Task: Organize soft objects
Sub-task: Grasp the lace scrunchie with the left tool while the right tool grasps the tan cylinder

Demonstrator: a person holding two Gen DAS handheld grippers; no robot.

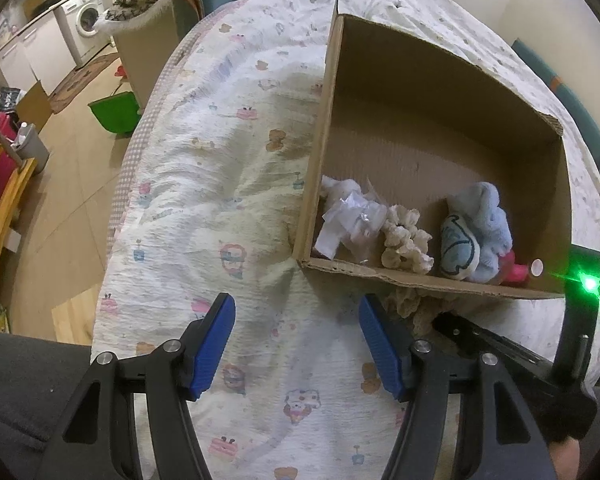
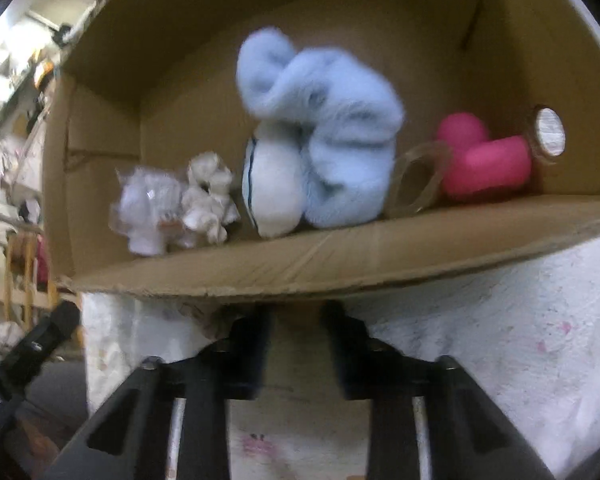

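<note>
A cardboard box stands open on the bed. Along its near wall lie a white wrapped bundle, a cream scrunchie, a light-blue plush and a pink soft toy. The right wrist view shows the same bundle, scrunchie, plush and pink toy. My left gripper is open and empty over the quilt. My right gripper sits just outside the near box wall, around a cream scrunchie; the view is blurred.
The box rests on a white quilt with small cartoon prints. A clear tape ring and a small roll lie by the pink toy. A green bin and a washing machine stand left of the bed.
</note>
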